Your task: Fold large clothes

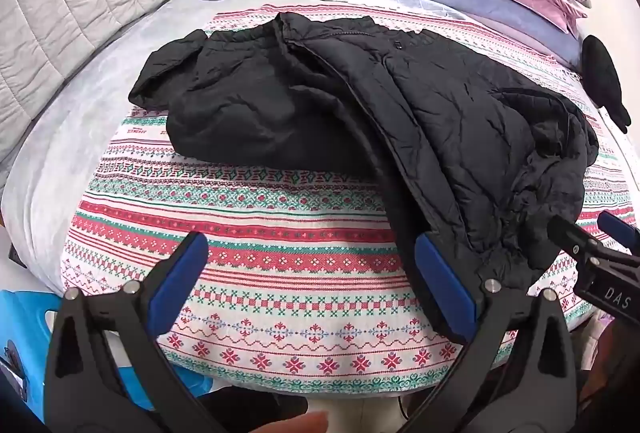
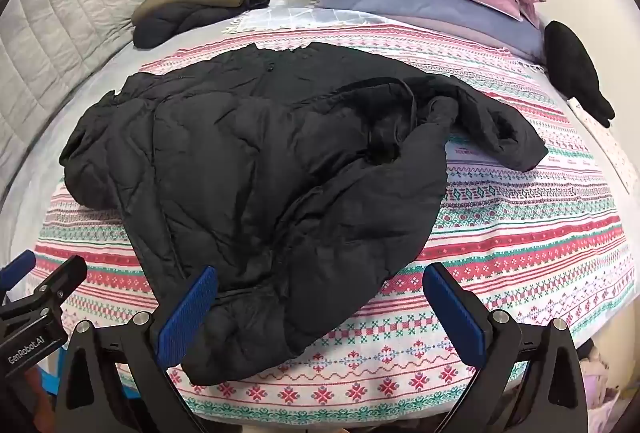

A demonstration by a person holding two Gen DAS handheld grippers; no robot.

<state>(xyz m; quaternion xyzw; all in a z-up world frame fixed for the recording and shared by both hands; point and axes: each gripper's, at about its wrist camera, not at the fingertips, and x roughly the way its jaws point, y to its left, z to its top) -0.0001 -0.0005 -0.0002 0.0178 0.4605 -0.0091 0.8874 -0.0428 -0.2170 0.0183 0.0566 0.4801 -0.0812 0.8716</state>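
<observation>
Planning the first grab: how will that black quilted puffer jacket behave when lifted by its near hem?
The black quilted puffer jacket lies crumpled with a sleeve flopped aside, so it will probably sag and trail. Its puffy quilting suggests it is light but bulky. The smooth shell may slide on the patterned bedspread.
</observation>
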